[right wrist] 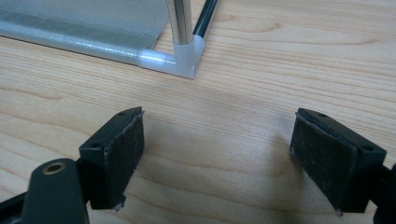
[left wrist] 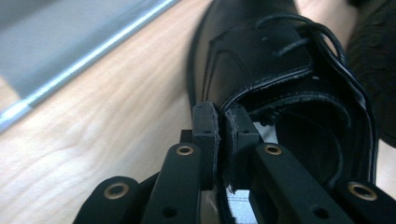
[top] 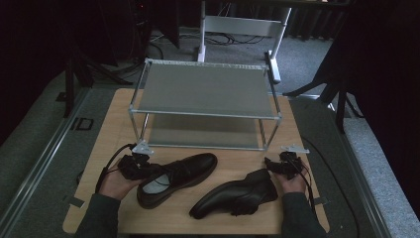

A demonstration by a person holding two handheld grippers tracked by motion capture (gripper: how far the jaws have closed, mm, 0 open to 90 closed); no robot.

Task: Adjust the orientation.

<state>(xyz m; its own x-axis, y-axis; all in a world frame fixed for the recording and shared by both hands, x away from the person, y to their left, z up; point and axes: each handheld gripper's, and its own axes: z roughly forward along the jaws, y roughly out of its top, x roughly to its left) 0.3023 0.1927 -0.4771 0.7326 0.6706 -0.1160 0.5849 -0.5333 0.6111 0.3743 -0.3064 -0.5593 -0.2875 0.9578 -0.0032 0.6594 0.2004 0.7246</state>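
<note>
Two black leather lace-up shoes lie on the wooden table (top: 111,129). The left shoe (top: 176,177) points toward the far right, and the right shoe (top: 235,194) lies on its side nearer the front. My left gripper (top: 136,166) is at the left shoe's heel end. In the left gripper view its jaws (left wrist: 223,126) are shut on the rim of the shoe (left wrist: 261,51) beside the opening. My right gripper (top: 280,166) sits behind the right shoe's heel. Its jaws (right wrist: 217,149) stand open over bare wood with nothing between them.
A two-tier metal shoe rack (top: 203,89) with grey shelves stands at the back of the table. Its front right foot (right wrist: 184,58) is just ahead of my right gripper. A person's hands and dark sleeves come in from the front edge.
</note>
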